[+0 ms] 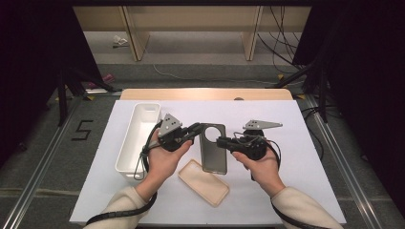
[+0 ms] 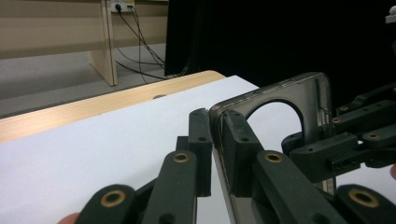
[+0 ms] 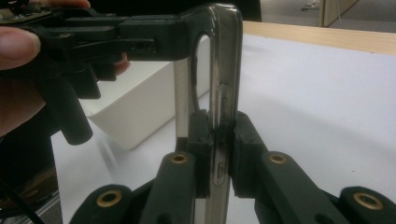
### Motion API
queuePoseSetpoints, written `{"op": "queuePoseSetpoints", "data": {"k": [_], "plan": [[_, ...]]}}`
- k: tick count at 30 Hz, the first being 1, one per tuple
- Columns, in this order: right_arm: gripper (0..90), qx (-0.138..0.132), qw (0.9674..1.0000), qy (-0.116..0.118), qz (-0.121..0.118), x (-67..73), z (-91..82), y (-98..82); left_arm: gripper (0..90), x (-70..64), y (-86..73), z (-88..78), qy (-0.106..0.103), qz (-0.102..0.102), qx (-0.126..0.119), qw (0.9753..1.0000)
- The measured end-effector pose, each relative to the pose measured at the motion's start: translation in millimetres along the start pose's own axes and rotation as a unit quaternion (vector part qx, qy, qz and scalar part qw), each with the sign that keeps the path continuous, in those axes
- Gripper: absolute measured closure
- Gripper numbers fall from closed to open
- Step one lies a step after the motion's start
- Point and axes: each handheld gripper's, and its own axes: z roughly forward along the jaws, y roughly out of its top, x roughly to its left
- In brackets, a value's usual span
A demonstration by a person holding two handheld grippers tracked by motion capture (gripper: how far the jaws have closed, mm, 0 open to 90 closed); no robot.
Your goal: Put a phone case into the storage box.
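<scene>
Both grippers hold one thing between them: a dark, see-through phone case (image 1: pixel 213 149) with a round camera cut-out, lifted just above the table (image 1: pixel 305 157). The left gripper (image 1: pixel 195 130) has its pads clamped on the case's top corner beside the cut-out, while the right gripper (image 1: pixel 222 141) is pinched shut on the opposite long edge, close to the side-button slots. A tan phone case (image 1: pixel 204 182) lies flat on the table just below and toward the person from the left gripper, and a white bin (image 1: pixel 138 138) stands just outside that gripper, on its far side from the held case.

The step looks like a two-handed hold for handing over or turning the case. To do it well, keep both bites on the rim rather than the thin back, move both hands together so the soft shell does not twist, and release one side only once the other grip is secure.
</scene>
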Motion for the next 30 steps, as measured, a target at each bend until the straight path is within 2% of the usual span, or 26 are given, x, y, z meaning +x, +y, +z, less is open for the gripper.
{"op": "queuePoseSetpoints", "data": {"k": [8,22,24,26,27,30], "plan": [[80.8,0.005,0.9999,-0.001,-0.009,3.8,2.8,-0.7,84.5,-5.5,-0.2,-0.3,0.028,0.005,0.000,0.9996],[79.5,0.006,0.9998,0.004,-0.019,9.7,7.0,-1.8,87.3,-11.1,1.5,-0.1,0.057,0.023,-0.003,0.9981],[73.3,0.009,0.9996,0.010,-0.024,11.2,8.2,-2.0,87.8,-11.9,2.4,0.2,0.057,0.031,-0.004,0.9979],[67.5,0.012,0.9993,0.006,-0.036,14.3,9.8,-2.0,88.1,-13.2,2.9,0.5,0.061,0.039,-0.005,0.9973],[65.3,0.013,0.9990,0.006,-0.042,15.1,10.1,-1.8,88.2,-13.8,3.1,0.5,0.067,0.050,-0.004,0.9965],[50.9,0.005,0.9984,-0.002,-0.056,18.0,8.6,0.4,88.4,-12.8,2.6,0.1,0.075,0.057,-0.005,0.9955]]}}
